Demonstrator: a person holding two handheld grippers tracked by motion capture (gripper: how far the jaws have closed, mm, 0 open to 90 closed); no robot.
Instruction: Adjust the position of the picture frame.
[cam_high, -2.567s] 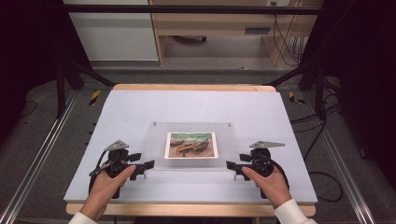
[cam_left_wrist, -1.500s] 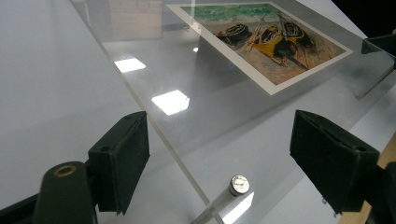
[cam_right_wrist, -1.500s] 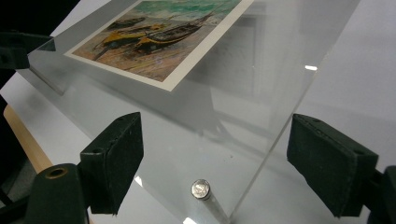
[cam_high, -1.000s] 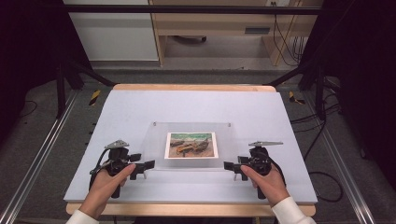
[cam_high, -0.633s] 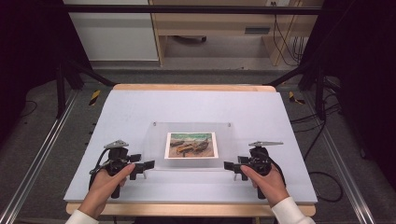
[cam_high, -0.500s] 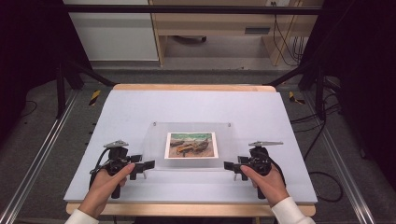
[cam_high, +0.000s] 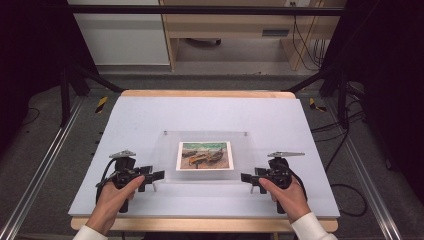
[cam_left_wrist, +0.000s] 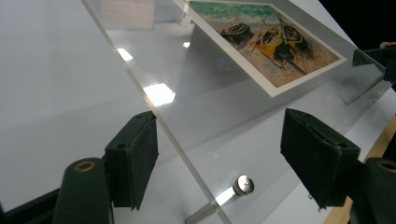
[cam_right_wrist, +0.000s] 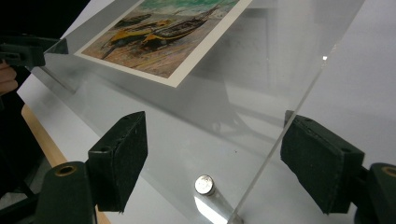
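Note:
A clear acrylic panel (cam_high: 247, 150) lies on short metal standoffs mid-table, with a picture of beached boats (cam_high: 205, 155) under it. My left gripper (cam_high: 156, 177) is at the panel's near left corner. Its jaws have just been closing and stand open either side of the panel's edge (cam_left_wrist: 187, 107) and a standoff (cam_left_wrist: 243, 185), the pads clear of both. My right gripper (cam_high: 245, 178) is at the near right corner. It too has just been closing and is open around the panel's edge (cam_right_wrist: 261, 154) and a standoff (cam_right_wrist: 204, 184).
The panel rests on a pale grey mat (cam_high: 210, 110) over a wooden table whose front edge (cam_high: 200, 224) is close behind both hands. Metal rails (cam_high: 40, 170) run along both sides. A cabinet (cam_high: 120, 35) and cables (cam_high: 305, 40) lie beyond the far edge.
Both grippers have crept slightly inward to the panel's near corners since the earliest frame. The panel and picture lie where they were.

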